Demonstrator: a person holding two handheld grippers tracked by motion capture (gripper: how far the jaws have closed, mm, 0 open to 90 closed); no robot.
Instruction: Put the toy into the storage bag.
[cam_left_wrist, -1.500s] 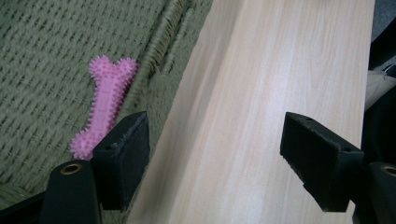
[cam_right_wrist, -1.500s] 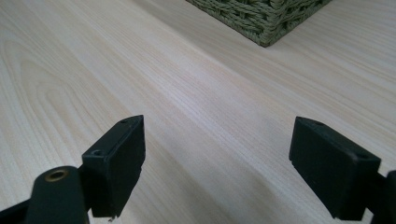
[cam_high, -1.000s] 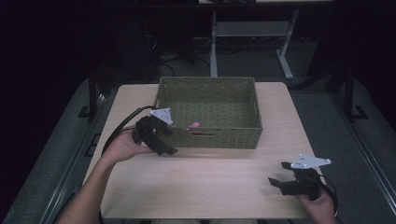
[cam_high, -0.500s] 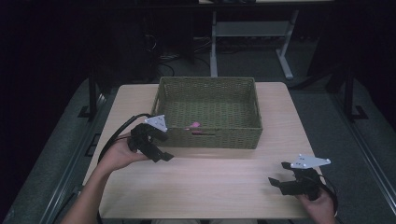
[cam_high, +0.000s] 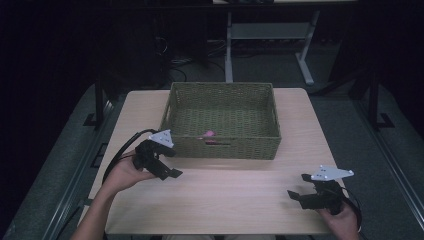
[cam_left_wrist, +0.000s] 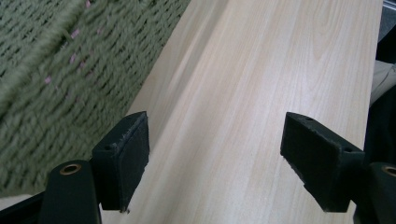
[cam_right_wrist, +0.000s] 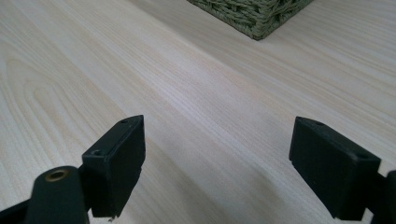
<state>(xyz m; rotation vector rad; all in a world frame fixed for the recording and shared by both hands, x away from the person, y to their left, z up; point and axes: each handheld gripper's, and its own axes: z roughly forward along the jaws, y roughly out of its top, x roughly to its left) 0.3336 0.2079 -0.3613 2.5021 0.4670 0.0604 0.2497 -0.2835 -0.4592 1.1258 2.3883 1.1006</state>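
left gripper (cam_high: 170, 169) withdrew; pink thing (cam_high: 208, 134) lies in basket (cam_high: 223, 148).

1. We see a light wooden table (cam_high: 235, 200) with pale grain running across its top.
2. We see a grey metal stand (cam_high: 265, 35) on the dark floor (cam_high: 350, 130) beyond the table's far edge.
3. We see black cables (cam_high: 190, 55) lying on the floor near that stand.

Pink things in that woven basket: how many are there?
1: a small pink thing lies inside the green basket, against its near wall. That wall may hide others.
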